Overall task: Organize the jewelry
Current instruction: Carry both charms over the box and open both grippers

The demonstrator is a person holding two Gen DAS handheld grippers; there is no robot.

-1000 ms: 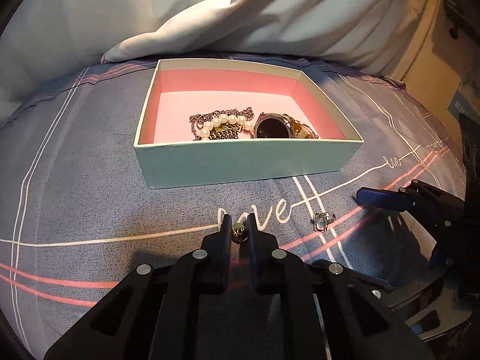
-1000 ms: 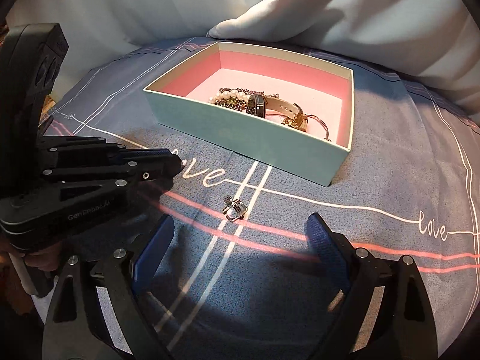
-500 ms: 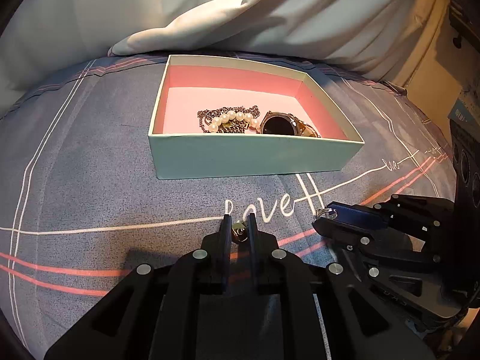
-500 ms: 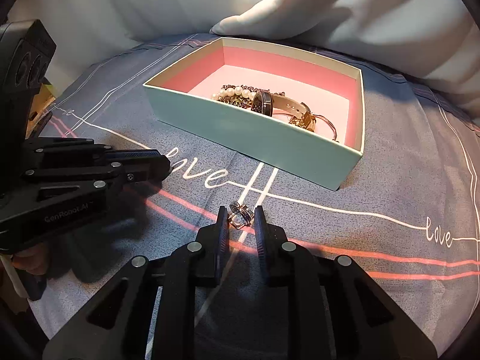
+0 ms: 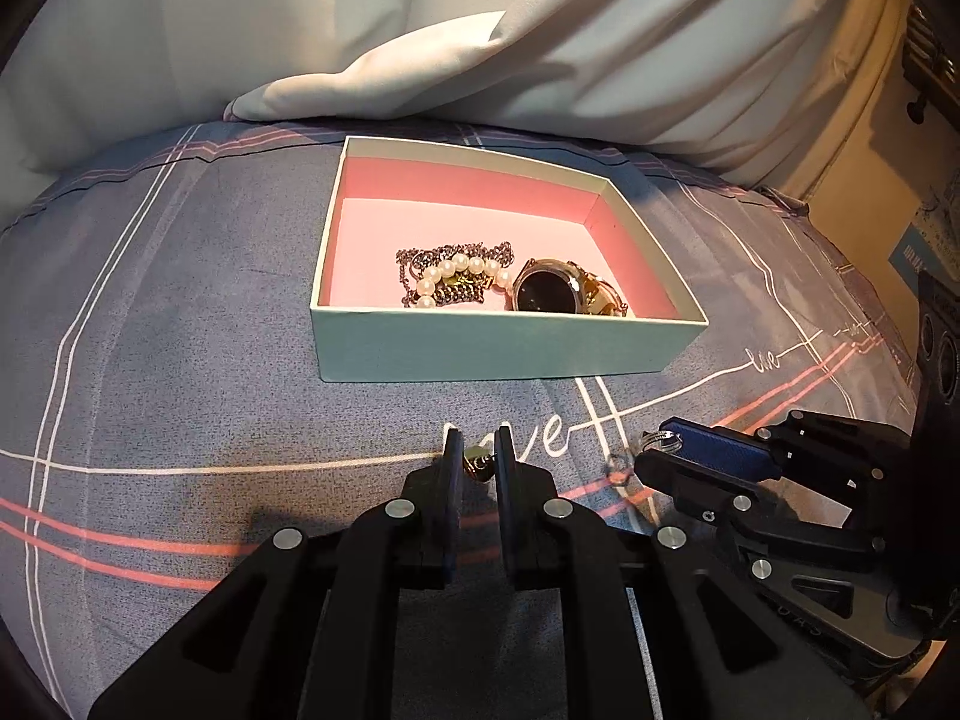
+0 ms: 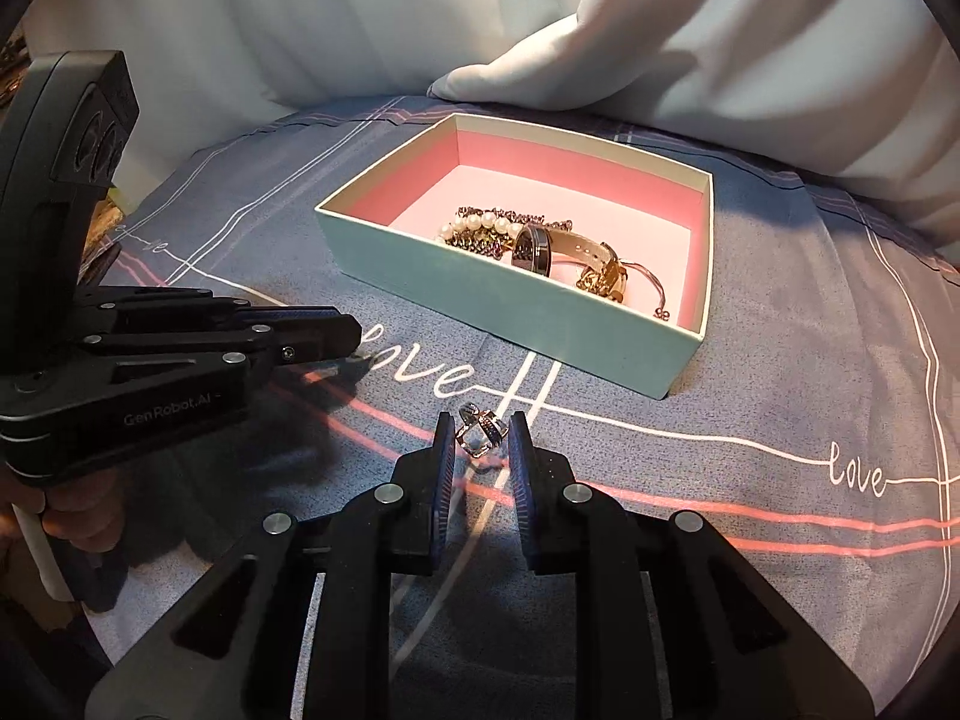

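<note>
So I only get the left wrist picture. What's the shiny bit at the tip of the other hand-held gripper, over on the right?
Observer: A silver ring with a dark band, pinched between the pads of the right hand-held gripper.
Operator: Is anything in the box hidden from me?
Observer: Yes. A thin bangle lies beyond the watch, tucked behind the near wall of the box.
Operator: And who holds my left hand-held gripper, the one with the gold piece?
Observer: A person. Their fingers are wrapped round its handle.
</note>
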